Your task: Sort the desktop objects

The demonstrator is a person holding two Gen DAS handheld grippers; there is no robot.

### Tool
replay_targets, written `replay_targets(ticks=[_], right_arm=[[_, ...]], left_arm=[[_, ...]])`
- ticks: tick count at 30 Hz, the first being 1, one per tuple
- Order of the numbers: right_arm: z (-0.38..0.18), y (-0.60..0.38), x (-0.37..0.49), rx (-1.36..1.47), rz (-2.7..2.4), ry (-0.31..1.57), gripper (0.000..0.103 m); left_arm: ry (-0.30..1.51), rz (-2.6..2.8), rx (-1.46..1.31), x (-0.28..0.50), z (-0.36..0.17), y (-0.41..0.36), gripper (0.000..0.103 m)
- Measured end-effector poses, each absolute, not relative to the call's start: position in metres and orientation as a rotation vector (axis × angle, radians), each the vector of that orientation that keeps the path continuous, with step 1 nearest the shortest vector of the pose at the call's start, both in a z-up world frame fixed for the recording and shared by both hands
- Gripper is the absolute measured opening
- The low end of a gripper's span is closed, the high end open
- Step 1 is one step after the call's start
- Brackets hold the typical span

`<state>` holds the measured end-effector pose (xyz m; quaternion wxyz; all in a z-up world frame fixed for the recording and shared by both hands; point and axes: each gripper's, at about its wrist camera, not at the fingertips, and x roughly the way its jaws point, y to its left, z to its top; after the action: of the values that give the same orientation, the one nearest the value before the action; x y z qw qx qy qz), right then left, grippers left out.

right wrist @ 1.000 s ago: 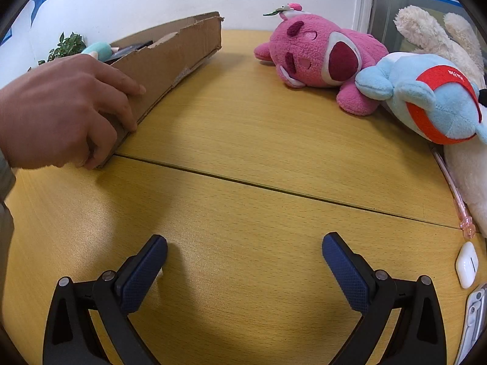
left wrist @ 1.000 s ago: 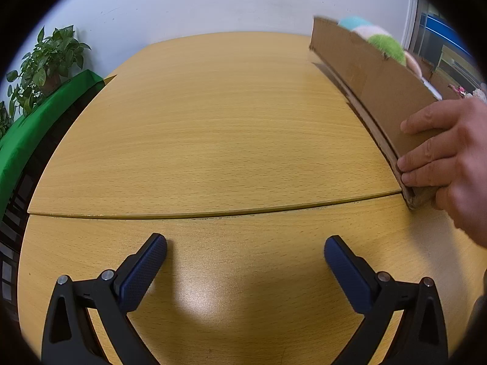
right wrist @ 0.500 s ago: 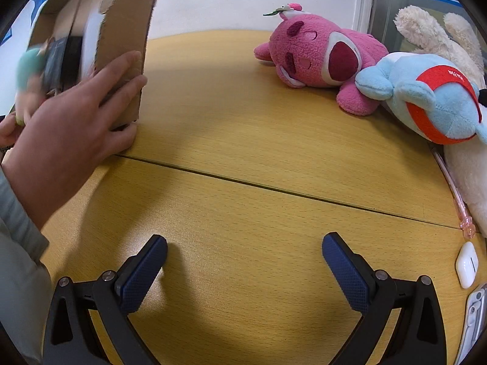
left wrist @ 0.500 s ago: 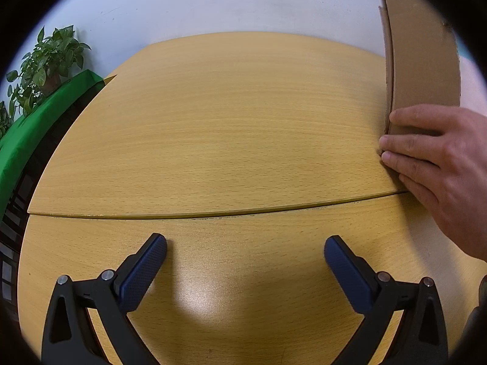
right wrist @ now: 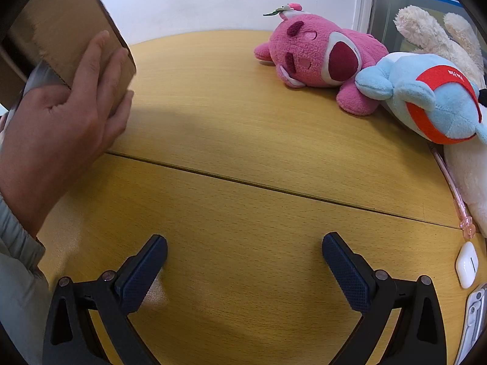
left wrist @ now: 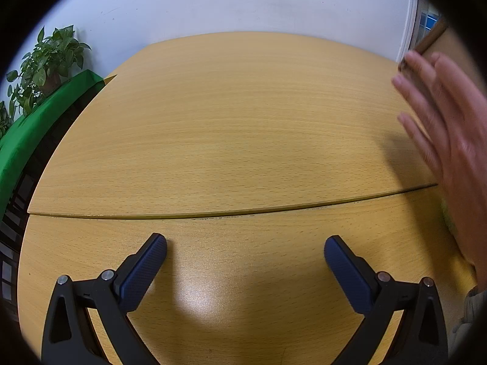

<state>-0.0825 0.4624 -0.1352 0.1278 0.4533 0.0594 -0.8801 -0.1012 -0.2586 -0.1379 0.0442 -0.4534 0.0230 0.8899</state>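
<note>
The box (right wrist: 57,30) is tilted off the worktop (right wrist: 231,140) at upper left of the right view, a hand (right wrist: 64,118) flat against it. Pink plush (right wrist: 316,57) and blue plush (right wrist: 426,103) lie upper right, earbud case (right wrist: 466,264) lower right. Left claw (left wrist: 245,251) and right claw (right wrist: 244,248) gape wide, holding nothing.

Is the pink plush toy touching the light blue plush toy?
Touching. The right wrist view shows the pink plush toy pressed against the light blue plush toy, no gap between them.
</note>
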Motion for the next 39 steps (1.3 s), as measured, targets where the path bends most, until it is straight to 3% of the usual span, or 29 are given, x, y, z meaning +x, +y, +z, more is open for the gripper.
replay_targets(ticks=[39], right_arm=[[-0.1353, 0.4641, -0.0822, 1.316, -2.556, 0.175, 0.103]], left_arm=[[0.065, 2.726, -1.388, -0.1004, -0.1385, -0.2549, 0.103]])
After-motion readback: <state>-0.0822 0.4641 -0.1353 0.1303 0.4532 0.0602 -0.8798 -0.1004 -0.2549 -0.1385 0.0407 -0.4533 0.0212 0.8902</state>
